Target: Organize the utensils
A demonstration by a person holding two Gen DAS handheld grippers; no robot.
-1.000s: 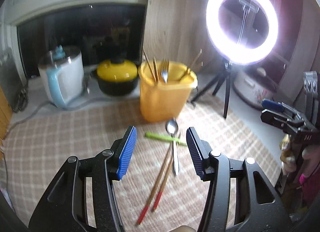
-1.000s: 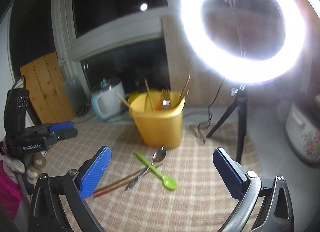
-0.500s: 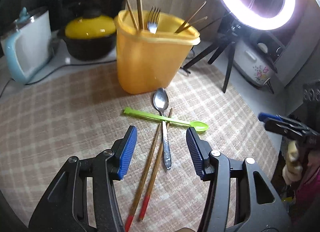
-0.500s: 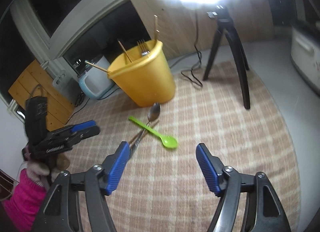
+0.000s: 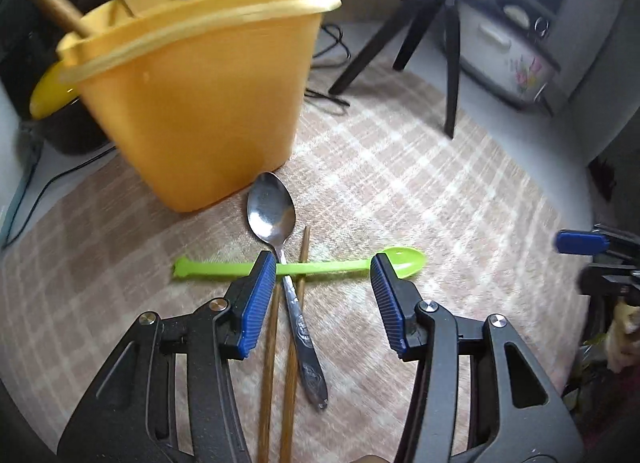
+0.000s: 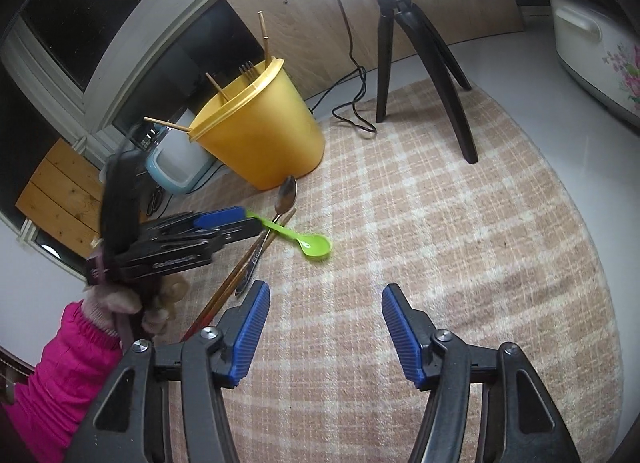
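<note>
A: Green plastic spoon point(image 5: 304, 266), lying flat on the checked woven mat point(image 5: 420, 191), crossed over a steel spoon point(image 5: 280, 247) and a pair of brown wooden chopsticks point(image 5: 294, 327). All just in front of the yellow plastic utensil bucket point(image 5: 200, 103), which already holds a fork and more chopsticks.

B: Step in hand?

A: Looks like the approach to a pick. Left gripper point(image 5: 323, 263) low over the pile, blue pads spread about halfway, straddling the crossing point. Nothing pinched; whether the pads touch the green handle, cannot tell.

B: And the other one?

A: Right gripper point(image 6: 325, 295) over bare mat, near the green bowl end but apart from it. Jaws closing, nothing between them.

B: Next move?

A: Probably a little lower with the left, then a squeeze. Needs care over which piece gets caught: three utensils overlap there, and a squeeze across the pile could take several at once or skid the thin plastic handle. After that, up and over the bucket's rim point(image 6: 236, 97), clear of the sticks already leaning out.

B: Anything in the way?

A: Black tripod point(image 6: 424, 75) behind, well apart.
</note>
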